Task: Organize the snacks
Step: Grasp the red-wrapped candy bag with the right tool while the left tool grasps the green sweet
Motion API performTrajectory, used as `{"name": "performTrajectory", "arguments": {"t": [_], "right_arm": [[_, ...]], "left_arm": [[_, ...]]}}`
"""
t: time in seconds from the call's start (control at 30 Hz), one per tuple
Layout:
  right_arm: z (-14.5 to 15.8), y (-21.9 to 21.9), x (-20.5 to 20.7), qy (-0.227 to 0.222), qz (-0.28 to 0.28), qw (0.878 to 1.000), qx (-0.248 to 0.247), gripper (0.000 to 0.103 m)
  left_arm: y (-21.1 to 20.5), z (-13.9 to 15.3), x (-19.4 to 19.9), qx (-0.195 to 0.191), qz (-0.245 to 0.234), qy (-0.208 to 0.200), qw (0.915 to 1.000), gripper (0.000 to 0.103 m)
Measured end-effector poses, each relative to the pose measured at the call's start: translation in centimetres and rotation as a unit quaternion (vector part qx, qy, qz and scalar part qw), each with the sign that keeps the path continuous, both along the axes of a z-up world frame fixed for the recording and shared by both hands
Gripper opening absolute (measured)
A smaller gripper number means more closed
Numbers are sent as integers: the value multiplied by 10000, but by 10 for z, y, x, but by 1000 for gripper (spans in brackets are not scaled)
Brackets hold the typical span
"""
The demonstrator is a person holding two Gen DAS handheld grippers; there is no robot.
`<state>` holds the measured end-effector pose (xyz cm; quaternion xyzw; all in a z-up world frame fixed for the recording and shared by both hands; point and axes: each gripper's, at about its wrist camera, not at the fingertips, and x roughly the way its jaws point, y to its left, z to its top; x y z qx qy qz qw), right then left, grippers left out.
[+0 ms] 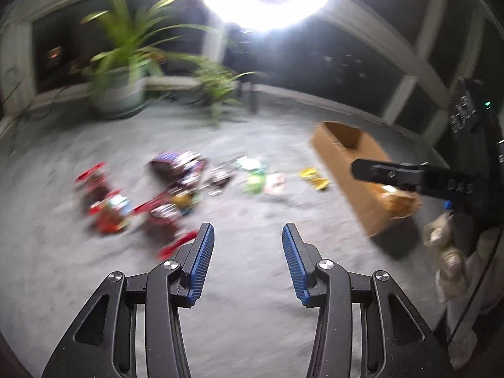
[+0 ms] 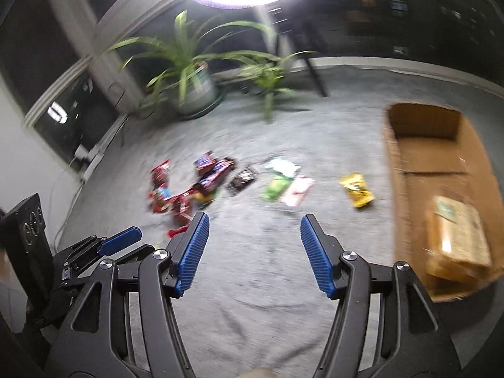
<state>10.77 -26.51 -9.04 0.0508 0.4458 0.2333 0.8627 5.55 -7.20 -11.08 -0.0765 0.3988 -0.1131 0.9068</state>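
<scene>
1. My left blue-padded black gripper: jaws spread wide, empty, held above the grey carpet, aimed forward.
2. My right blue-padded black gripper: likewise spread, empty, level with the left.
3. Scattered bright snack packets: far ahead on the carpet, blurred.
4. Yellow snack packet: right of the scatter, near the box.
5. Open brown cardboard box: right side, holding a tan wrapped packet at its near end.

One cardboard box sat there, with one tan packet inside it. One yellow packet, one green packet and one pink packet lay out; the red packets were too blurred to count. Two potted plants stood behind.
</scene>
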Motion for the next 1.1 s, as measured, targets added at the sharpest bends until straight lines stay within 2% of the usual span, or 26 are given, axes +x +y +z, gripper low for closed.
{"name": "performTrajectory", "arguments": {"t": [0.13, 0.3, 0.67, 0.73, 0.87, 1.0, 1.1], "right_arm": [[-12, 43, 6, 77, 417, 9990, -100, 63], [-28, 87, 15, 232, 887, 9954, -268, 63], [-69, 146, 43, 641, 1384, 9862, -650, 63], [-75, 151, 48, 740, 1412, 9850, -655, 63], [-82, 162, 52, 728, 1495, 9829, -788, 63], [-89, 173, 55, 787, 1595, 9801, -887, 57], [-95, 181, 54, 801, 1675, 9774, -1011, 48]], "left_arm": [[32, -19, -12, 79, 391, 247, 9989, 44], [57, -37, -20, 108, 640, 466, 9968, 44], [68, -62, -12, -44, 700, 716, 9950, 43], [67, -66, -9, -58, 697, 765, 9946, 37], [69, -72, -5, -105, 715, 855, 9937, 32], [70, -74, -4, -76, 716, 836, 9939, 28], [70, -76, -3, -18, 730, 805, 9941, 22]]}}
